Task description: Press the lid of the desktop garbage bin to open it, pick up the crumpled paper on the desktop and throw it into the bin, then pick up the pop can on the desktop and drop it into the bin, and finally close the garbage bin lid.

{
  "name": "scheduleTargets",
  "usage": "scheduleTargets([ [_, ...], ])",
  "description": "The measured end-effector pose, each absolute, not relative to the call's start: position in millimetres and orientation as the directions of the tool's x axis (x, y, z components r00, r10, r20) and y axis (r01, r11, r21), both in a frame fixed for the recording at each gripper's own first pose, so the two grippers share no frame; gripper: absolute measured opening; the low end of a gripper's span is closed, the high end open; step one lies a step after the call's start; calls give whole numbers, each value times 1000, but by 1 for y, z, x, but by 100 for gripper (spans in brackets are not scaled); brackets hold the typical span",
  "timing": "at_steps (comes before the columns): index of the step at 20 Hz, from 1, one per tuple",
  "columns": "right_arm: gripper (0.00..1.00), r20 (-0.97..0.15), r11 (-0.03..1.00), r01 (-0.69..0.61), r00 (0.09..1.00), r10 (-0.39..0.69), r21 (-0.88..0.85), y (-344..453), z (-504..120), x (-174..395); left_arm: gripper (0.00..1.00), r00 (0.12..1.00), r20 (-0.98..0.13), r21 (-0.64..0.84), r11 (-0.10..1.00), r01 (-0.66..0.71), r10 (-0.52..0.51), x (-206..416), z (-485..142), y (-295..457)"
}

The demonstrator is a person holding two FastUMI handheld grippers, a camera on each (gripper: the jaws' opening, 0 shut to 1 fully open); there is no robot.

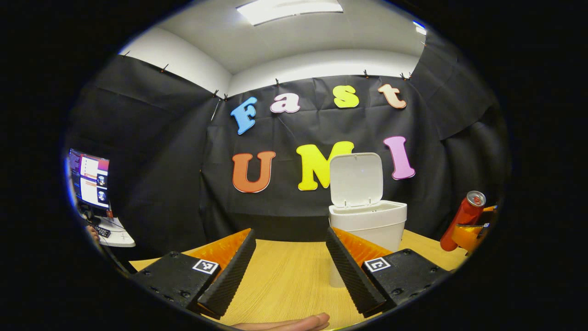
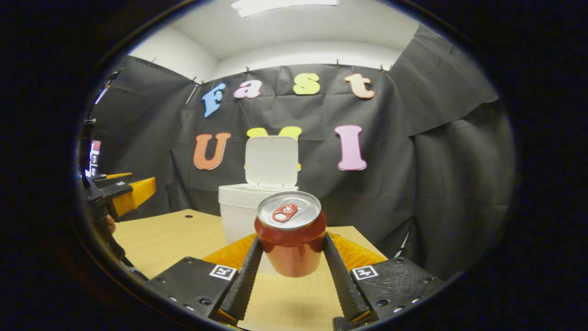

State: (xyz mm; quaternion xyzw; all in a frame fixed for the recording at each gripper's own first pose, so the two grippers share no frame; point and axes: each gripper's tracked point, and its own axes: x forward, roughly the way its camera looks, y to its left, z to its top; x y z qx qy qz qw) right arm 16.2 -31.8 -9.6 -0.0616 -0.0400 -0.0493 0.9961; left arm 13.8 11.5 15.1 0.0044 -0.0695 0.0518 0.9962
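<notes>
Pop can (image 2: 289,234): clamped in my right gripper (image 2: 290,264), bin straight ahead.

In the right gripper view, my two fingers press on opposite sides of the can, which stands upright with its long axis vertical, top and pull tab facing up, lifted clear of the desktop (image 2: 174,234). The garbage bin (image 2: 236,207) lies directly forward of this gripper, behind the can, its lid (image 2: 271,161) raised and its mouth open. I judge that the next move is a forward carry over the rim, then release. My left gripper (image 1: 290,264) has its fingers apart, holds nothing, and sits nearer the bin, which stands ahead and slightly right of it.
</notes>
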Motion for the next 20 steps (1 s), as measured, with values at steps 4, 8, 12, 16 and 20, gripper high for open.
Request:
scheduleTargets([
  [4, 76, 101, 987, 98, 991, -86, -129, -21, -8, 15, 99, 989, 108, 70, 992, -106, 98, 4, 7, 17],
  [8, 76, 91, 984, 120, 990, -109, -133, -16, -4, 14, 99, 999, 20, 51, 998, -42, 41, 7, -12, 11],
  [12, 76, 99, 975, 125, 989, -108, -182, -4, 6, 10, 99, 998, -14, 36, 998, -54, 54, 12, -19, 21],
  [16, 76, 114, 974, 102, 990, -80, -200, 11, 26, 15, 99, 999, -27, 29, 999, -29, 30, 12, -22, 16],
  [20, 75, 122, 977, 52, 992, -27, -207, 29, 58, 24, 99, 999, -35, 25, 1000, -8, 9, 11, -23, 14],
])
